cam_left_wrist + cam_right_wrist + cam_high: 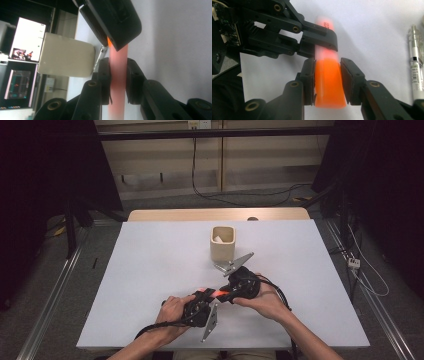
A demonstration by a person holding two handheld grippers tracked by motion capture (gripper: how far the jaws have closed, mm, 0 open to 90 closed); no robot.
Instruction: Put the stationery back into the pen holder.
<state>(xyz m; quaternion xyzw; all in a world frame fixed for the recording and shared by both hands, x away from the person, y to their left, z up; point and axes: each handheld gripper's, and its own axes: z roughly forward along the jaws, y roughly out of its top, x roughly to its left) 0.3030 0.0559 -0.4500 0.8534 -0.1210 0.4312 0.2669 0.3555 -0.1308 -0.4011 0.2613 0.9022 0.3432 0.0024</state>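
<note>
An orange highlighter hangs just above the white table near its front edge, held between both grippers. My left gripper is shut on the pale pink barrel, one pad on each side. My right gripper has its pads against the sides of the bright orange cap. In the right gripper view, the left gripper clamps the barrel just beyond the cap. From above, the left gripper and the right gripper face each other, nearly touching.
A cream square cup stands upright behind the grippers at mid-table, with something white inside. It appears close by in the left gripper view as the cup. A clear pen lies on the table beside the right gripper.
</note>
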